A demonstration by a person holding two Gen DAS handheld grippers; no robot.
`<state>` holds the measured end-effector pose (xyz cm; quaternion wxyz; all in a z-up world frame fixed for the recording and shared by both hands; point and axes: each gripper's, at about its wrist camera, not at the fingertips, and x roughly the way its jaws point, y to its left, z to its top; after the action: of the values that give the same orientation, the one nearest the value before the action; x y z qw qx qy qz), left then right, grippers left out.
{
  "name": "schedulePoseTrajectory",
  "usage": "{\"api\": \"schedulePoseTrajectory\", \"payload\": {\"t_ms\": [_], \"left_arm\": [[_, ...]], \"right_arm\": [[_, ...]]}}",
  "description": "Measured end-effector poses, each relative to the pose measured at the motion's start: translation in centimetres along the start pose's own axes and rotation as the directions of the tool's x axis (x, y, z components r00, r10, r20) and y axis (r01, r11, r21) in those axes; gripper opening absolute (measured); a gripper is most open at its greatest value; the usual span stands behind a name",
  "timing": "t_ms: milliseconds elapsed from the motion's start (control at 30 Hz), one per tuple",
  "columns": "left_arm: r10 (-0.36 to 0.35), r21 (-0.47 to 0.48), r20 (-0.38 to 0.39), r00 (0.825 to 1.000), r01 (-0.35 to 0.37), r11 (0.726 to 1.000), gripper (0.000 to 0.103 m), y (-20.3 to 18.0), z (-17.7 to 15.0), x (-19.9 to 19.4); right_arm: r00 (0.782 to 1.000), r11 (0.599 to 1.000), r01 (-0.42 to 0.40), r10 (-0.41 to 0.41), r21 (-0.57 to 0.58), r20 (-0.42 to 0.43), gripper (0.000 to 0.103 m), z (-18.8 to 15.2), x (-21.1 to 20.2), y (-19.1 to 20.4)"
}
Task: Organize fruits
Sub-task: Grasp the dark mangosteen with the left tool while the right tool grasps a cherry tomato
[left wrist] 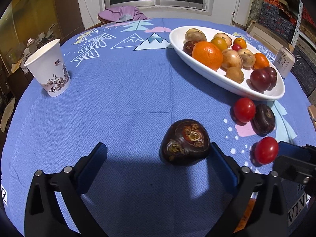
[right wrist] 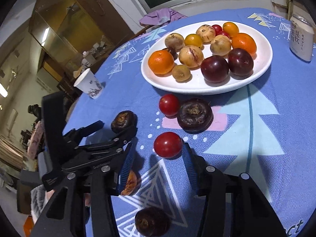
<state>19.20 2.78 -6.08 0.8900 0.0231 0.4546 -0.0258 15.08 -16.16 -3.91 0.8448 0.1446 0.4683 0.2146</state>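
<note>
A glossy white oval plate (right wrist: 264,63) sits on a blue cloth (left wrist: 122,102) of fine herringbone weave, printed with pale trees and mountains, and serves as the anchor here. It is heaped with smooth dark plums, dimpled oranges, dull tan round fruits and small red tomatoes. Just in front of the plate lie a shiny red tomato (right wrist: 169,104) touching a flattened, dark brown water chestnut (right wrist: 195,115). Nearer still, a second red tomato (right wrist: 167,145) sits between the ribbed blue pads of the right gripper (right wrist: 158,158), whose jaws stand narrow about it without clearly pressing. Left of that, the left gripper (left wrist: 158,154) spreads wide, a lumpy dark chestnut (left wrist: 185,142) lying by its right pad. A paper cup (left wrist: 49,67) stands well left of the plate, a pale drink can (right wrist: 301,37) just right of it. Behind are a window and a purple garment.
</note>
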Motion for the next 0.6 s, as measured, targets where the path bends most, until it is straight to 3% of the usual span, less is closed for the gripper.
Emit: {"api": "schedulePoseTrajectory", "payload": {"t_ms": [233, 400, 600], "left_arm": [[-0.002, 0.000, 0.000, 1.000, 0.002, 1.000, 0.099, -0.1, 0.0, 0.0], [-0.003, -0.002, 0.000, 1.000, 0.003, 1.000, 0.099, 0.1, 0.0, 0.0], [-0.013, -0.009, 0.005, 1.000, 0.013, 1.000, 0.099, 0.2, 0.0, -0.1]], "right_arm": [[0.999, 0.999, 0.046, -0.046, -0.003, -0.006, 0.049, -0.1, 1.3, -0.2], [0.999, 0.999, 0.039, -0.039, 0.002, -0.001, 0.035, -0.1, 1.4, -0.5], [0.999, 0.999, 0.032, -0.032, 0.005, -0.001, 0.034, -0.2, 1.3, -0.5]]}}
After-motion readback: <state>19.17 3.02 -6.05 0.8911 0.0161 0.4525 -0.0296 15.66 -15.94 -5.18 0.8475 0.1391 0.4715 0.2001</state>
